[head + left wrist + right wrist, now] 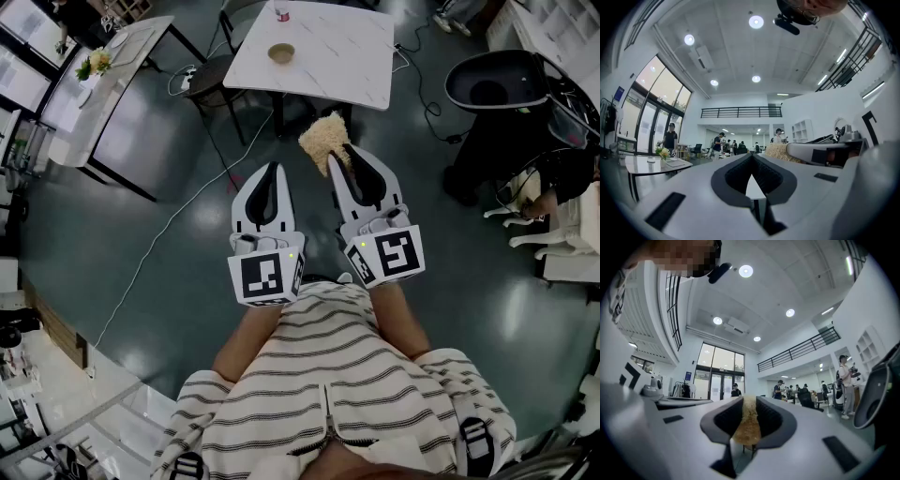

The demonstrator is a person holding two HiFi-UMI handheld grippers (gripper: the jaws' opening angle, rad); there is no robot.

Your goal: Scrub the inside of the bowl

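A small tan bowl (281, 53) stands on a white table (342, 52) some way ahead of both grippers. My right gripper (339, 157) is shut on a tan fibrous scrubber (323, 139), which sticks out past its tips; in the right gripper view the scrubber (747, 425) fills the gap between the black pads. My left gripper (272, 171) is held beside it, jaws together with nothing in them (752, 157). Both are held in the air over the dark floor, short of the table. The left gripper view shows the scrubber (778, 151) to its right.
A small cup (281, 12) stands at the table's far edge. A dark chair (211, 80) is at the table's left, and a cable (178, 211) runs across the floor. A second table (122, 89) with flowers (94, 64) is at left. Several people stand far off.
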